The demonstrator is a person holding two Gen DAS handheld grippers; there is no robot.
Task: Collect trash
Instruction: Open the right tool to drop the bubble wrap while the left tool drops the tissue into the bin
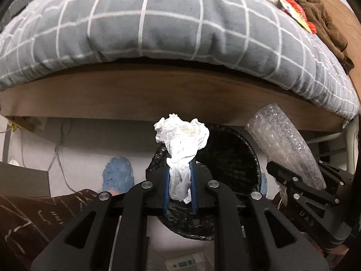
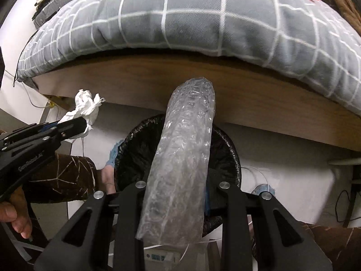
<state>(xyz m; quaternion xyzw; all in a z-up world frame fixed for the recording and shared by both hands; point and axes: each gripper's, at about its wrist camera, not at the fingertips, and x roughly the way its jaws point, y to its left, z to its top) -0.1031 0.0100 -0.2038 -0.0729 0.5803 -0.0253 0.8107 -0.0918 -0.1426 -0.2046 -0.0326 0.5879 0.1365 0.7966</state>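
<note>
We've got both loads over the bin, black liner, sitting on the floor just in front of the wooden bed frame w/ the grey checked duvet hanging over it.

Left gripper: jaws clamped on the crumpled white tissue; lower tail pinched between the blue pads, the big wad sticks out past the tips. Right gripper: clamped on the bubble-wrap roll, grip near its lower end, so most of the roll stands out forward, tilted toward the bed.

Step in hand, as we read it: drop both into the bin.

How to do it well, imo:
- Tissue wad sits over the bin's near-left rim, not the centre. Nudge left gripper toward bin middle before opening, else it may land beside the blue slipper.
- The roll is long vs the bin mouth. Tip it steeper so the far end goes in first, then let go. Released flat, it prob bridges the rim or bounces off the bed frame.
- Release one at a time; grippers are near each other and the roll could knock the tissue off line.
- Watch the cables on the floor behind the bin.
</note>
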